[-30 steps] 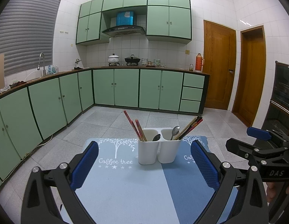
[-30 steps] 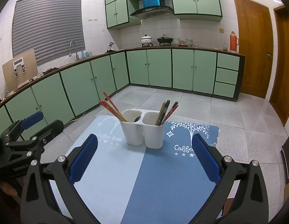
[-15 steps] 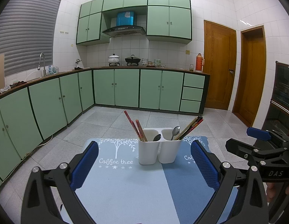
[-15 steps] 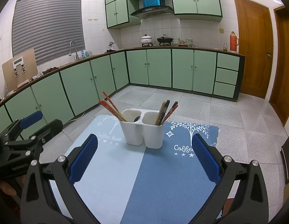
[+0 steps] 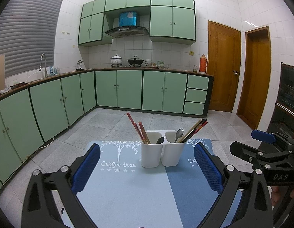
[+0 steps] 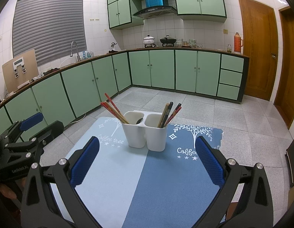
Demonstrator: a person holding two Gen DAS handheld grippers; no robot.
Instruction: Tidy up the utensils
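A white two-compartment utensil holder (image 5: 162,154) (image 6: 146,133) stands on a blue mat (image 5: 128,190) (image 6: 147,180). Its left cup holds red chopsticks (image 5: 138,129) and a spoon (image 5: 160,140). Its right cup holds a spoon (image 5: 179,134) and dark and red chopsticks (image 5: 195,129) (image 6: 168,114). My left gripper (image 5: 147,168) is open and empty, short of the holder. My right gripper (image 6: 147,161) is open and empty, also short of the holder. Each gripper shows at the edge of the other's view.
The mat covers a small table with edges close on all sides. Green kitchen cabinets (image 5: 128,89) line the far wall and left side. Wooden doors (image 5: 223,66) stand at the right. A dark appliance (image 5: 287,95) is at the far right.
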